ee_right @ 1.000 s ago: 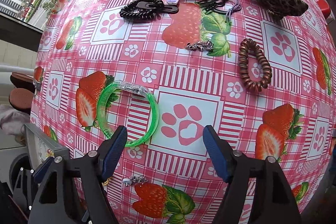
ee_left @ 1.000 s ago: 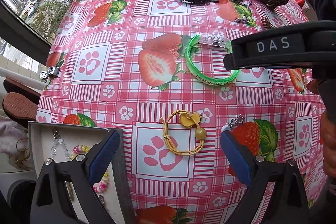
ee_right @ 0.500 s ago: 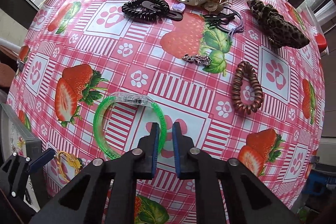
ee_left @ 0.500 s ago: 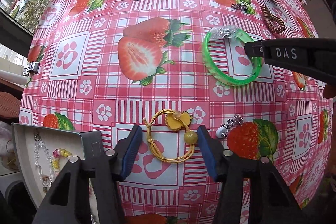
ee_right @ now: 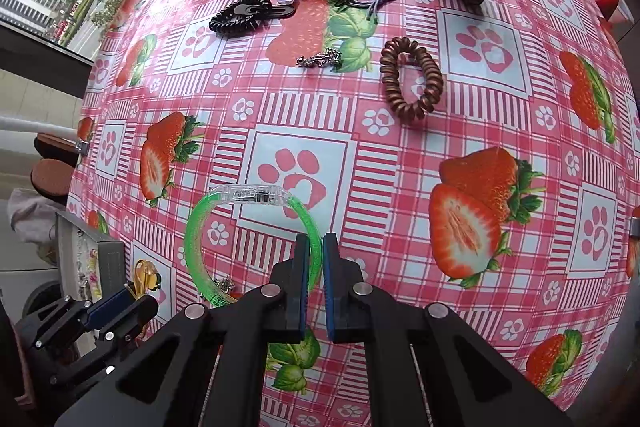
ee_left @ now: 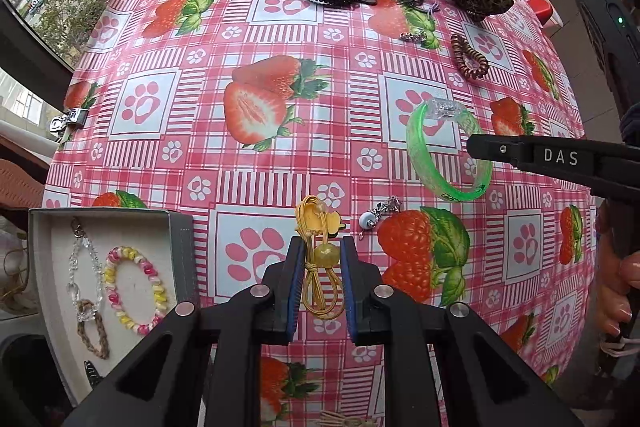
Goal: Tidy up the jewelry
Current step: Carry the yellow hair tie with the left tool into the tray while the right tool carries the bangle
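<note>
Yellow hair tie (ee_left: pixel 318 259) between closing jaws

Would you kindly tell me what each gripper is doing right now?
Left gripper: tongs closing on the yellow hair tie.
Right gripper: shut on the green bracelet.

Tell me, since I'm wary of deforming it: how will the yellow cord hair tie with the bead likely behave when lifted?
The yellow hair tie already looks squeezed into a narrow loop between the closing fingers of the left gripper, so probably floppy, not stiff. Its thin cord suggests it is light. The bead and flat charm may dangle and swing.
</note>
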`<state>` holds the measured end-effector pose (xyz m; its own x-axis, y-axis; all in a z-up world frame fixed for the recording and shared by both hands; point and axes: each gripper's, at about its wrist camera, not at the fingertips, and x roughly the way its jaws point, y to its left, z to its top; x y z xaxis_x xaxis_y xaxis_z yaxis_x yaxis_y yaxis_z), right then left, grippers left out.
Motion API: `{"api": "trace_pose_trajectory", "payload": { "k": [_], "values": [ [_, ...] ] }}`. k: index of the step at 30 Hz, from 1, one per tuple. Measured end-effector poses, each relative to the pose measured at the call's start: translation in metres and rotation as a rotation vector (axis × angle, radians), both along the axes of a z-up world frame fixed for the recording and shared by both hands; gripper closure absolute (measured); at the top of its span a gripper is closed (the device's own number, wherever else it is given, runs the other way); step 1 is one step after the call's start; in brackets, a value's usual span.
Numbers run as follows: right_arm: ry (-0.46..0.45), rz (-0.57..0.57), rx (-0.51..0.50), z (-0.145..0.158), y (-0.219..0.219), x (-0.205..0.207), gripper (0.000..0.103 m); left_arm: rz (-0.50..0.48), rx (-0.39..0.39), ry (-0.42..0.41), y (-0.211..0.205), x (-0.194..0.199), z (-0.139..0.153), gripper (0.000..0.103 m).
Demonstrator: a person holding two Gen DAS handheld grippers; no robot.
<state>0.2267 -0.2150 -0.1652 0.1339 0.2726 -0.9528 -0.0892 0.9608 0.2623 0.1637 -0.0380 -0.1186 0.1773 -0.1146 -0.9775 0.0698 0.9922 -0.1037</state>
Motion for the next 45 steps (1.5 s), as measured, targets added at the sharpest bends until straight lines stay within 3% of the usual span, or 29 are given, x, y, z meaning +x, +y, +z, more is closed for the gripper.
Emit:
{"api": "trace_pose_trajectory", "payload": {
  "k": [9, 19, 26, 34, 45],
  "values": [
    [0.003, -0.032, 0.014, 0.019, -0.012, -0.040, 0.096, -0.020, -0.013, -0.035, 0.018, -0.052, 0.029, 0.079],
    [0.001, -0.061, 0.020, 0.032, 0.031, -0.103, 0.096, -0.100, -0.023, -0.037, 0.072, -0.109, 0.037, 0.079],
    [0.009, -0.027, 0.034, 0.037, 0.099, -0.151, 0.096, -0.061, -0.006, -0.037, 0.142, -0.151, 0.039, 0.079],
    [-0.007, 0.126, 0.031, 0.043, 0.191, -0.179, 0.096, 0.061, 0.004, -0.005, 0.212, -0.186, 0.022, 0.079],
    [0.030, 0.280, -0.010, 0.020, 0.277, -0.189, 0.096, 0.155, -0.009, 0.052, 0.245, -0.204, -0.015, 0.079]
  ]
}}
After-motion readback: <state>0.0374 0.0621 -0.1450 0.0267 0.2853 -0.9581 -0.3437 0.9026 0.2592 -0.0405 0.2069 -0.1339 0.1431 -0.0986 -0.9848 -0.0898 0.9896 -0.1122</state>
